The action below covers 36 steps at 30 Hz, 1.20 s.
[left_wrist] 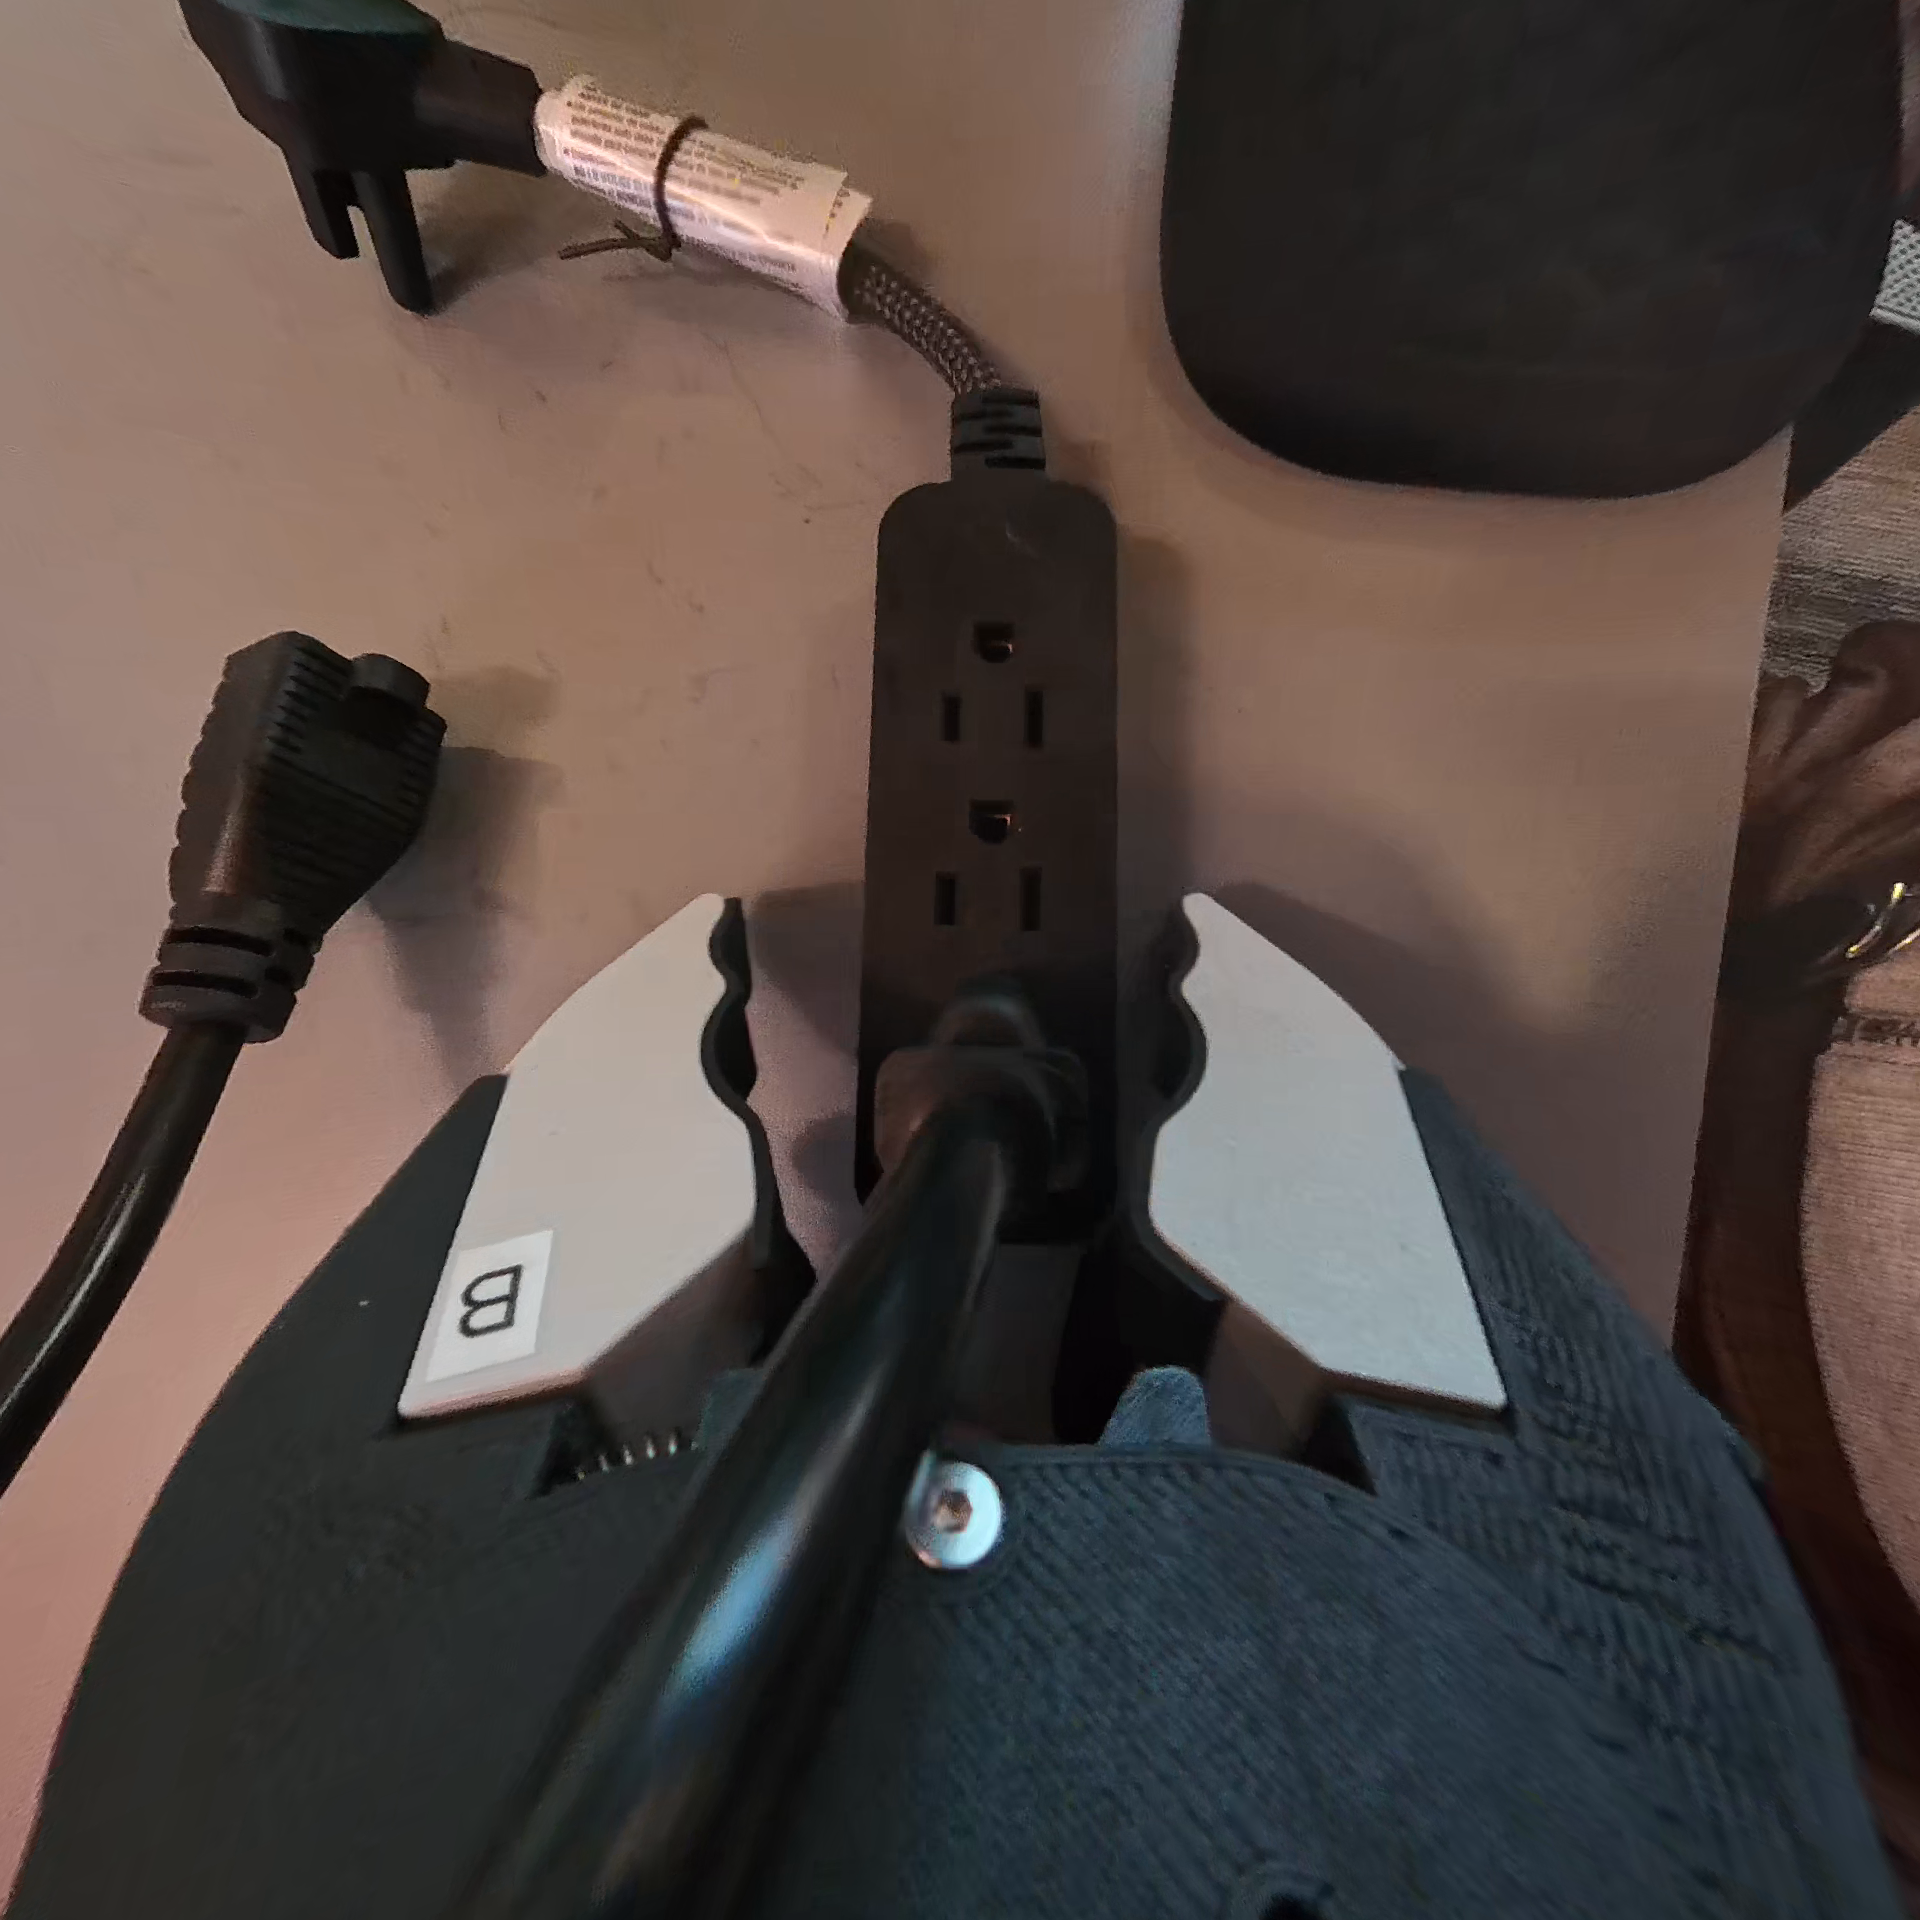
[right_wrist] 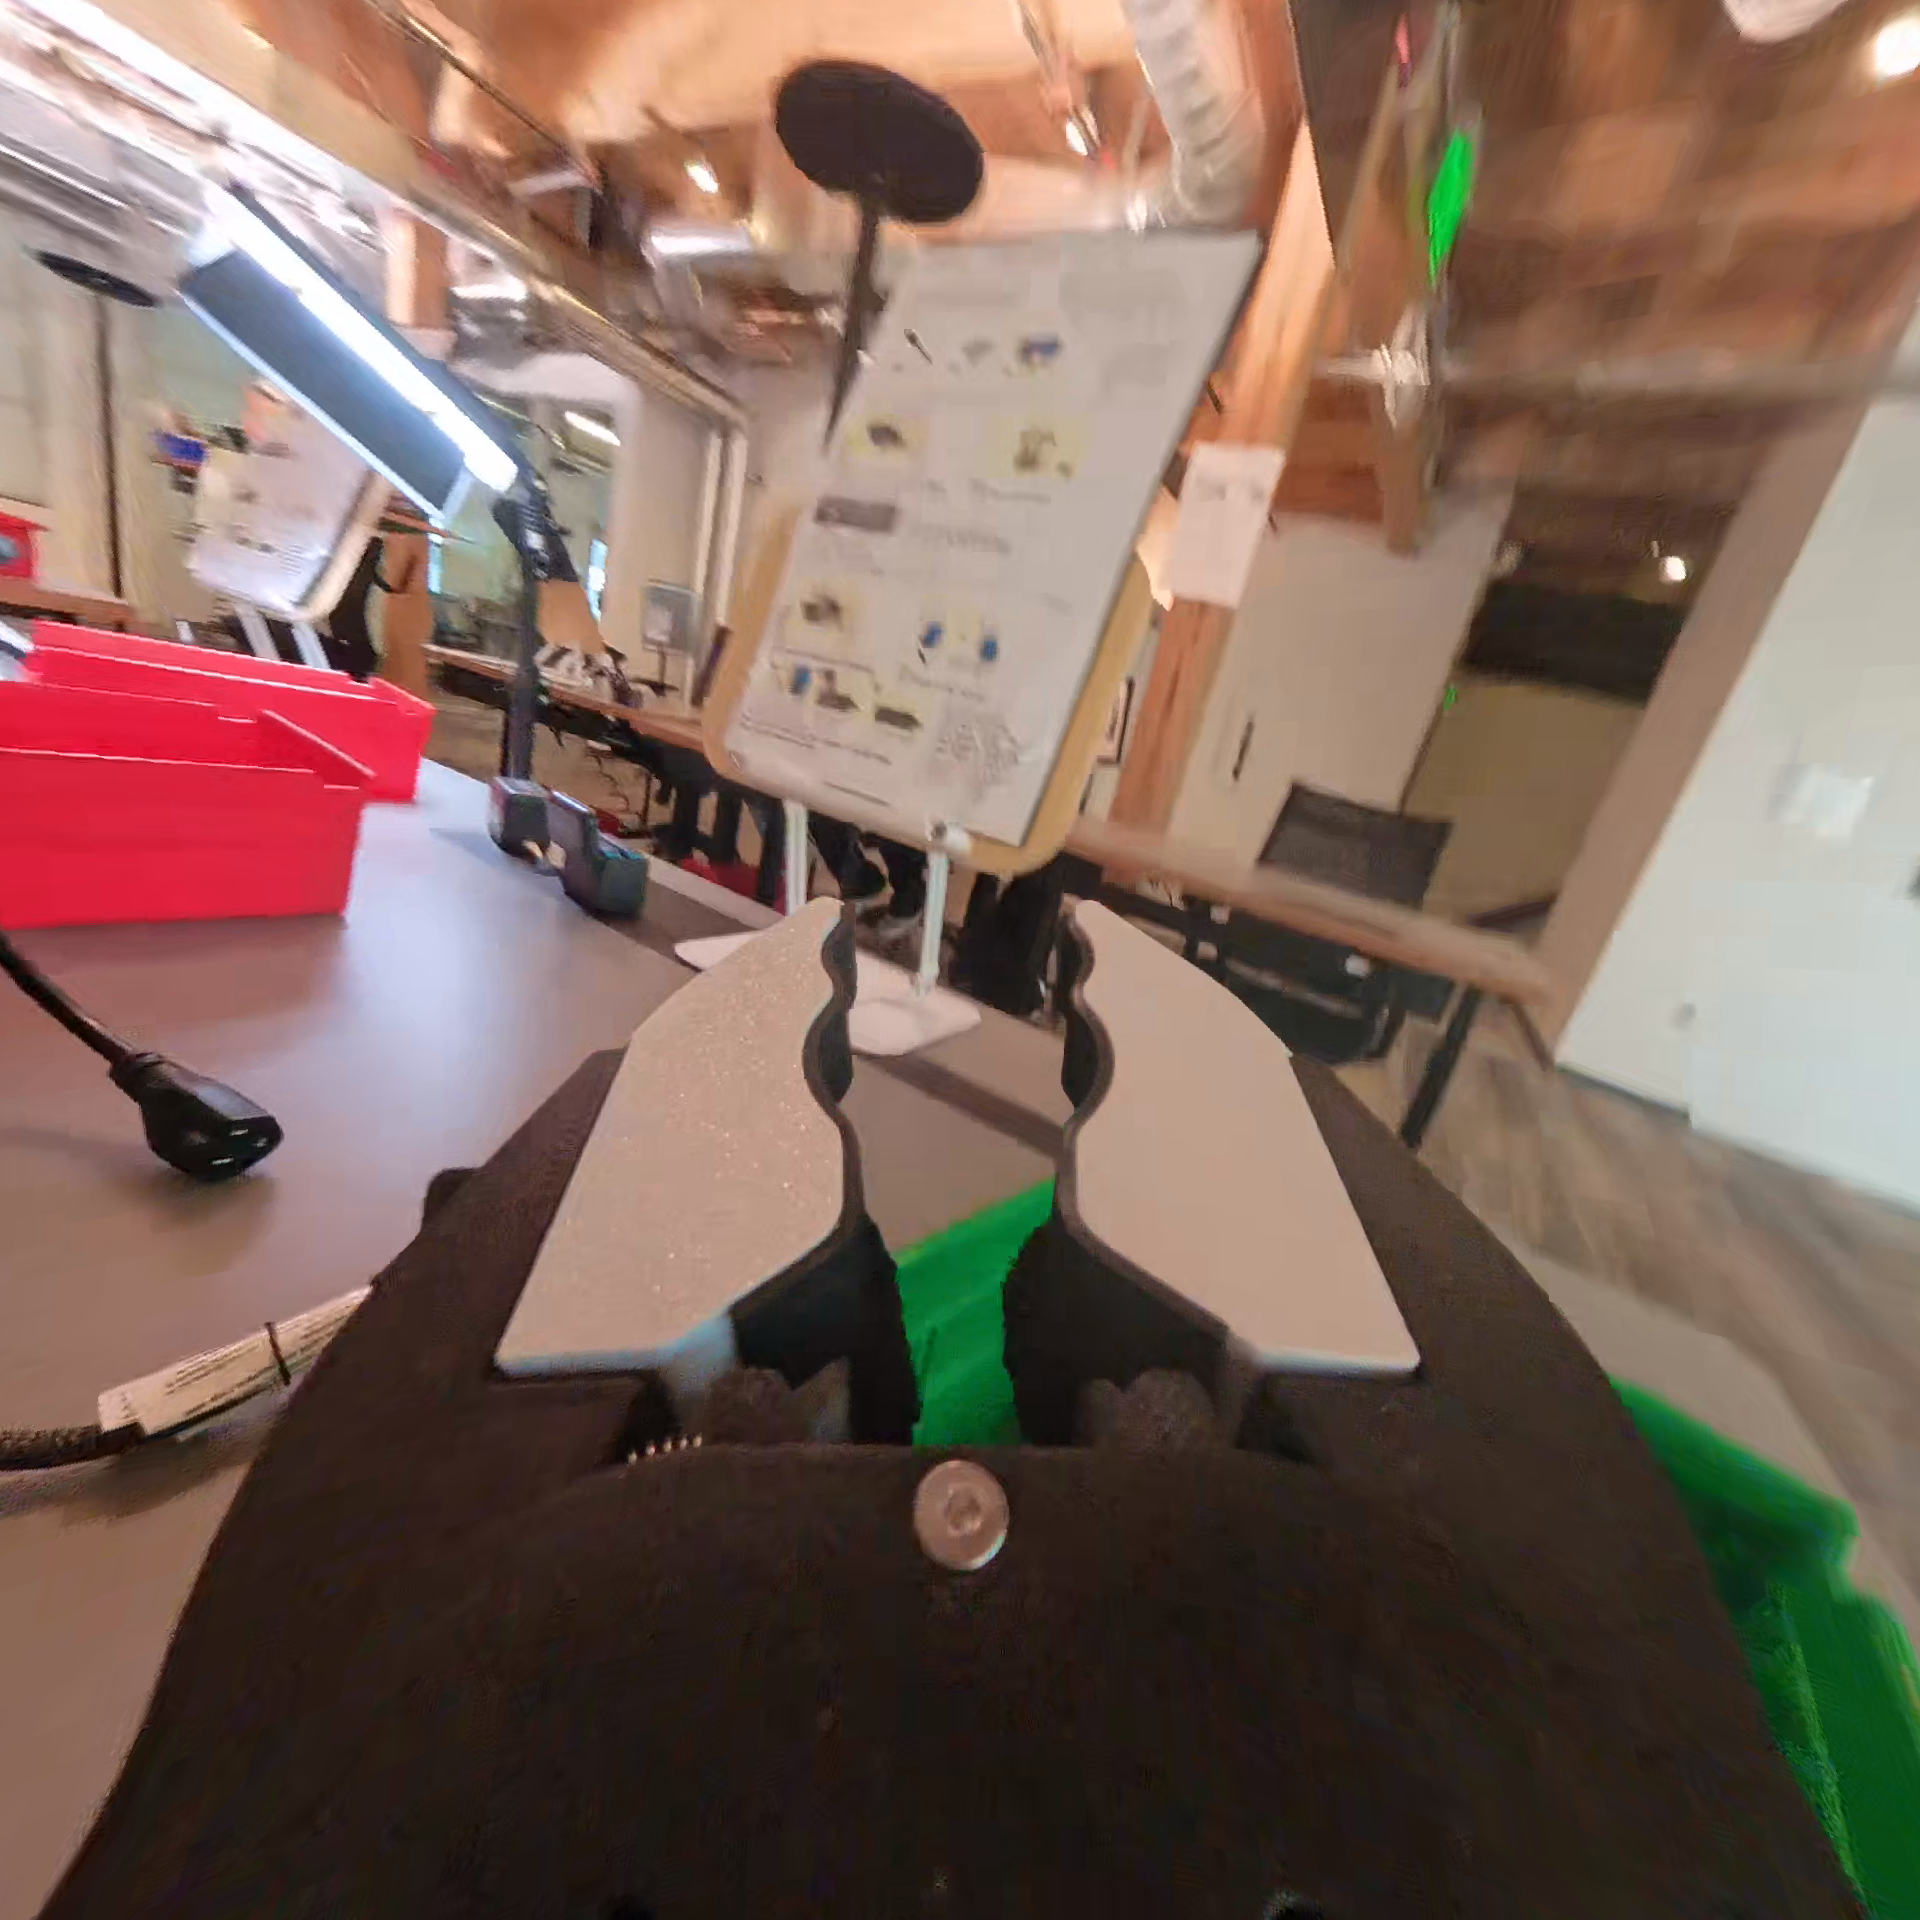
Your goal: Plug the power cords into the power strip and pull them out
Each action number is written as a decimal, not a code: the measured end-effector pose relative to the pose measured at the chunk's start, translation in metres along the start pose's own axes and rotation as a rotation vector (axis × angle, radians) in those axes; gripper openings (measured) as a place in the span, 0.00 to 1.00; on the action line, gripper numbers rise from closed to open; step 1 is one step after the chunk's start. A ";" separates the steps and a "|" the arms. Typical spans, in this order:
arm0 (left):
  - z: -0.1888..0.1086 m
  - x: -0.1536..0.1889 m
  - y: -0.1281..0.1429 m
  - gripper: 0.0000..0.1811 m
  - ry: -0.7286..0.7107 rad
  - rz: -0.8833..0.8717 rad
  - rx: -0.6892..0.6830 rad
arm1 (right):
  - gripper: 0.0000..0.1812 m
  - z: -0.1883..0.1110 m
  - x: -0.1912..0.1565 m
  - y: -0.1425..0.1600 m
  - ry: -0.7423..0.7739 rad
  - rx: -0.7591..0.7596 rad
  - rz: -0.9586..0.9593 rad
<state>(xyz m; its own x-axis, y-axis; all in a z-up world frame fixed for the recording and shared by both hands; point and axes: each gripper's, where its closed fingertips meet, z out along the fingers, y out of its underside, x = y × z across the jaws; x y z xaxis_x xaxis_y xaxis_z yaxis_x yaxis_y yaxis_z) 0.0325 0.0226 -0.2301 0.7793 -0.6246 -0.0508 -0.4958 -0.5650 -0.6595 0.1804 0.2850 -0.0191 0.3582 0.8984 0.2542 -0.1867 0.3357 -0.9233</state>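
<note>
In the left wrist view a black power strip (left_wrist: 992,665) lies on the grey table, pointing away from me. Its two far outlets are empty. A black plug (left_wrist: 997,1049) sits in the nearest outlet, and its cord (left_wrist: 831,1455) runs back over my gripper body. My left gripper (left_wrist: 956,914) is open, with one finger on each side of the strip and plug, not touching them. A second black plug (left_wrist: 301,790) lies loose on the table to the left. My right gripper (right_wrist: 958,920) is open and empty, held up above the table and facing the room.
The strip's own plug (left_wrist: 343,135) and its braided cable with a white label (left_wrist: 707,187) lie at the far left. A dark seat back (left_wrist: 1507,229) is at the far right. The right wrist view shows red bins (right_wrist: 177,790), a cord connector (right_wrist: 208,1132), a sign board on a stand (right_wrist: 977,540) and a green bin (right_wrist: 1766,1558). Spacing between my two grippers at the tips: around 35 centimetres.
</note>
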 end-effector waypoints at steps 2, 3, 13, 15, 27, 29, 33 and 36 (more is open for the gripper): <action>-0.003 0.000 -0.002 0.44 -0.016 0.009 0.016 | 0.21 0.002 -0.013 -0.010 -0.036 0.040 -0.074; -0.005 0.000 -0.003 0.44 -0.021 0.009 0.029 | 0.21 0.003 -0.020 -0.016 -0.061 0.062 -0.099; -0.045 0.006 0.001 0.46 -0.063 -0.208 0.134 | 0.17 0.016 -0.140 -0.061 -0.628 0.105 0.152; -0.044 0.005 0.008 0.44 -0.079 -0.231 0.135 | 0.20 0.025 -0.188 -0.059 -0.821 0.014 0.200; -0.031 0.005 0.015 0.28 -0.027 -0.253 0.086 | 0.23 0.028 -0.368 0.066 -1.306 -0.505 0.156; -0.031 0.006 0.015 0.27 -0.018 -0.256 0.089 | 0.18 0.030 -0.370 0.068 -1.295 -0.480 0.159; -0.031 0.005 0.014 0.25 -0.017 -0.260 0.099 | 0.16 0.026 -0.375 0.073 -1.324 -0.501 0.160; -0.030 0.006 0.015 0.25 -0.018 -0.244 0.089 | 0.13 0.026 -0.376 0.073 -1.327 -0.492 0.157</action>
<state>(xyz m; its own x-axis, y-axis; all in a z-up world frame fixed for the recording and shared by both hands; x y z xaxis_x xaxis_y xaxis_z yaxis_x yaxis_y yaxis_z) 0.0186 -0.0059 -0.2182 0.8785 -0.4660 0.1051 -0.2577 -0.6475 -0.7172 0.0085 -0.0213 -0.1752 -0.7963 0.6038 -0.0352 0.2867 0.3257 -0.9010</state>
